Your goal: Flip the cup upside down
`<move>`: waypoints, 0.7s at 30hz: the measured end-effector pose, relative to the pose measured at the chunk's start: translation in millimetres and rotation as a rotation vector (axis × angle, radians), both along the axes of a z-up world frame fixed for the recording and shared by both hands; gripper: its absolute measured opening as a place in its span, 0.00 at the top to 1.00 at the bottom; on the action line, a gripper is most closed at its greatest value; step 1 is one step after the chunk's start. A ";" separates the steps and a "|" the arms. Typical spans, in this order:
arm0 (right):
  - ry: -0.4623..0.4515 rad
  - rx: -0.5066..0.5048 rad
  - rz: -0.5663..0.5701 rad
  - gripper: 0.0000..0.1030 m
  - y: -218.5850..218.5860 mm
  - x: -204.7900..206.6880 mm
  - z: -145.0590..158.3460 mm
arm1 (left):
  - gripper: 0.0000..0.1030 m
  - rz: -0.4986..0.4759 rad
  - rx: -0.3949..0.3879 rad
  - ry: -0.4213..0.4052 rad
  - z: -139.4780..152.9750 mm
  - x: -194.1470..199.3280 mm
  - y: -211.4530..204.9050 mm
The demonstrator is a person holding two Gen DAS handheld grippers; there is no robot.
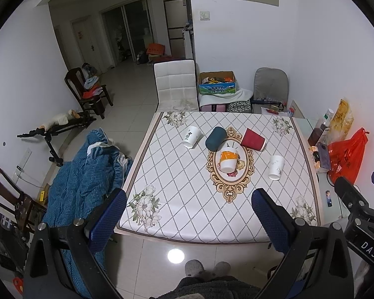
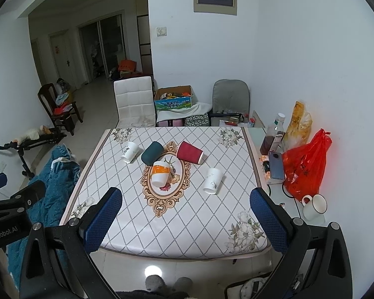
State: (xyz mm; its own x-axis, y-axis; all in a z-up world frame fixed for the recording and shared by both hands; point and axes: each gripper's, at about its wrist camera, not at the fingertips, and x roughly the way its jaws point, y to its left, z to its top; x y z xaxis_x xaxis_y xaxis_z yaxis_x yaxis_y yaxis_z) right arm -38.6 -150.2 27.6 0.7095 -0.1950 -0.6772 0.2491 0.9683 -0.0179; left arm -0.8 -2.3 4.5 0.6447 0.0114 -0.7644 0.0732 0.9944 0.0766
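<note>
Several cups lie on their sides on the patterned table point(image 1: 177, 194) point(image 2: 192, 219): a white printed cup point(image 1: 192, 137) point(image 2: 129, 152), a dark teal cup point(image 1: 215, 138) point(image 2: 152, 152), a red ribbed cup point(image 1: 253, 139) point(image 2: 189, 152), an orange-and-white cup point(image 1: 228, 160) point(image 2: 160, 173) and a white cup point(image 1: 276, 167) point(image 2: 213, 180). My left gripper point(image 1: 189, 214) is open and empty, held above the table's near edge. My right gripper point(image 2: 187, 211) is open and empty, also above the near edge. Both are well short of the cups.
A red plastic bag point(image 2: 304, 167), bottles point(image 2: 273, 134), a phone box point(image 2: 276, 164) and a white mug point(image 2: 314, 206) crowd the glass strip at the table's right. A white chair point(image 1: 175, 82) stands behind the table. A blue quilt point(image 1: 87, 169) lies at its left.
</note>
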 end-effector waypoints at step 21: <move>0.004 0.009 0.006 0.00 2.6 -2.2 -5.9 | 0.00 -0.004 0.002 0.002 -1.3 -1.2 5.7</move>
State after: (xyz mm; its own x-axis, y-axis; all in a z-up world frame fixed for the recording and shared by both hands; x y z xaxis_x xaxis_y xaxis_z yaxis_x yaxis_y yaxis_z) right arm -40.8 -147.6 21.7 0.7080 -0.1842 -0.6817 0.2428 0.9700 -0.0099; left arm -2.0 3.4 3.2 0.6434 0.0103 -0.7654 0.0769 0.9940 0.0781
